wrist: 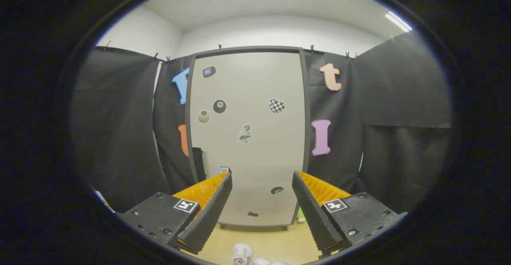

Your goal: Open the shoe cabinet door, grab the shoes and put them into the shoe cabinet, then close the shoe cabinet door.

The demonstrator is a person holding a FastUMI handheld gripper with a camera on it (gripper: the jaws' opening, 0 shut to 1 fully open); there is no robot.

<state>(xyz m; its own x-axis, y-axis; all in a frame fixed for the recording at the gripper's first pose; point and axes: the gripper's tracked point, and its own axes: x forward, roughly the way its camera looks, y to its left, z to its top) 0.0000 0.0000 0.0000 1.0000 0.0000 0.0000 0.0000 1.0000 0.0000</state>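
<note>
While the gripper (261,185) hangs open and holds nothing, the shoe cabinet (247,137) stands beyond its fingers with the door shut, and the white shoes (242,254) lie on the floor (275,241) between them.

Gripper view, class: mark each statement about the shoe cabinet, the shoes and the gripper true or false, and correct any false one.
1. The shoe cabinet door is shut. True.
2. The gripper is shut on a shoe. False: its fingers stand apart with nothing between them.
3. White shoes lie on the floor in front of the cabinet, below the fingers. True.
4. The door's face is plain. False: several stickers are on it, among them a checkered heart sticker and a black billiard-ball sticker.
5. The shoes are already in the cabinet. False: they are outside, on the floor.
</note>
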